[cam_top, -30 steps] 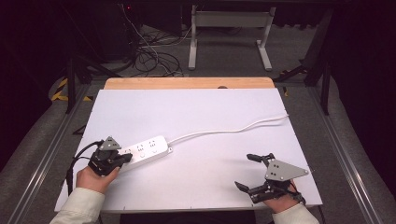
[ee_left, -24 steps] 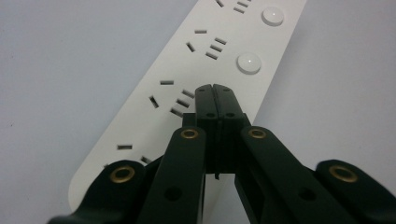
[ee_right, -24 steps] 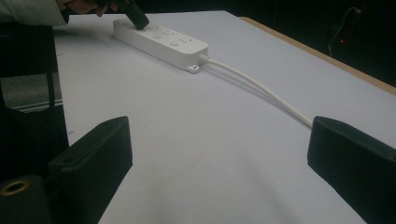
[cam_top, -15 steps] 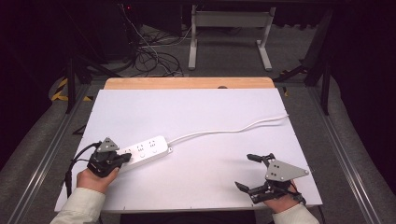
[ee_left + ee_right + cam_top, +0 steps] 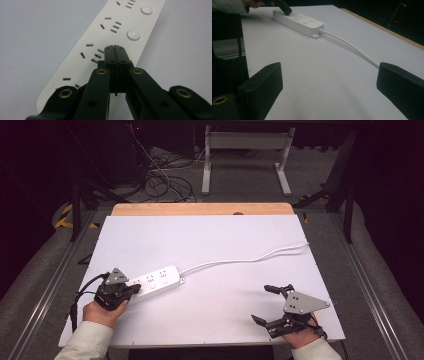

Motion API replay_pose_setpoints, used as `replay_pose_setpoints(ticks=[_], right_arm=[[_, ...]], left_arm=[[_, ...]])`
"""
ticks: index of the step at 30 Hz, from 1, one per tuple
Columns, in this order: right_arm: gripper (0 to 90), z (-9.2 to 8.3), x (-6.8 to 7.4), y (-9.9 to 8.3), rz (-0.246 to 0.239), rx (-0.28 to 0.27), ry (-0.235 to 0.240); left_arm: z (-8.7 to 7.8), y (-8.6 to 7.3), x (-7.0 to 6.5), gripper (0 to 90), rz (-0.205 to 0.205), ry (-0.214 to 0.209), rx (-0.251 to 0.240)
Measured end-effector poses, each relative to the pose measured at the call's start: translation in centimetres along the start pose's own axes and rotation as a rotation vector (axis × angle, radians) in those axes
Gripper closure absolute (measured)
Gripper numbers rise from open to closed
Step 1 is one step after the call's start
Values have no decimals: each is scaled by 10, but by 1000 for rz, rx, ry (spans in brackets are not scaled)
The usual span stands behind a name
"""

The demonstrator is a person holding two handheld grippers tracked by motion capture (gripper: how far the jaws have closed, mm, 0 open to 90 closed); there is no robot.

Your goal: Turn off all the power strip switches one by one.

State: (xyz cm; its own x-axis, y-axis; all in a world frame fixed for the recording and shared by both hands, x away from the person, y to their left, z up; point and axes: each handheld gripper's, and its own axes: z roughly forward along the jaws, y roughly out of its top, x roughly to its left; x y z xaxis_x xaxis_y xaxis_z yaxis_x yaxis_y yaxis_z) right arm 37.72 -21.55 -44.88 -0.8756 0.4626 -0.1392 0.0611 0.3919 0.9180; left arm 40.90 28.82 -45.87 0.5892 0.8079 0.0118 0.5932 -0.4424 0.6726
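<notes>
A white power strip [image 5: 155, 280] lies on the white table top [image 5: 210, 235] at the left front, and its white cable [image 5: 250, 259] snakes off to the right edge. My left gripper [image 5: 134, 289] is shut with nothing between its jaws. Its closed tips [image 5: 115, 48] rest on the strip [image 5: 100, 40] at the near end, in line with two round buttons [image 5: 133, 34]. My right gripper [image 5: 261, 303] stands wide open low over the front right of the table, holding nothing. Its view looks between its fingers [image 5: 262, 82] towards the strip [image 5: 299, 22], the cable [image 5: 352, 48] and the left gripper [image 5: 285, 10].
A strip of wooden table edge [image 5: 200, 209] shows beyond the white top. Behind it on the floor lie tangled black cables [image 5: 165, 180] and a white stand's legs [image 5: 245, 150]. Grey rails [image 5: 370, 285] run along both sides of the table.
</notes>
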Motion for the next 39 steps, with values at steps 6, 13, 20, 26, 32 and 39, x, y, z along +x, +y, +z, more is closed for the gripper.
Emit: replay_pose_setpoints(ticks=[6,13,20,26,32,39], right_arm=[[72,0,0,0,2,1,0],[72,0,1,0,2,0,1],[72,-1,0,0,4,0,0],[72,0,0,0,7,-2,0],[72,0,0,0,6,-2,-2],[72,-1,0,0,6,-3,-2]], left_arm=[[0,0,-3,900,13,22,4],[1,3,-11,900,58,77,24],[1,2,-11,900,51,76,13],[-10,5,-7,900,19,47,-73],[-19,7,-8,900,34,42,-108],[-22,9,-10,900,40,42,-121]])
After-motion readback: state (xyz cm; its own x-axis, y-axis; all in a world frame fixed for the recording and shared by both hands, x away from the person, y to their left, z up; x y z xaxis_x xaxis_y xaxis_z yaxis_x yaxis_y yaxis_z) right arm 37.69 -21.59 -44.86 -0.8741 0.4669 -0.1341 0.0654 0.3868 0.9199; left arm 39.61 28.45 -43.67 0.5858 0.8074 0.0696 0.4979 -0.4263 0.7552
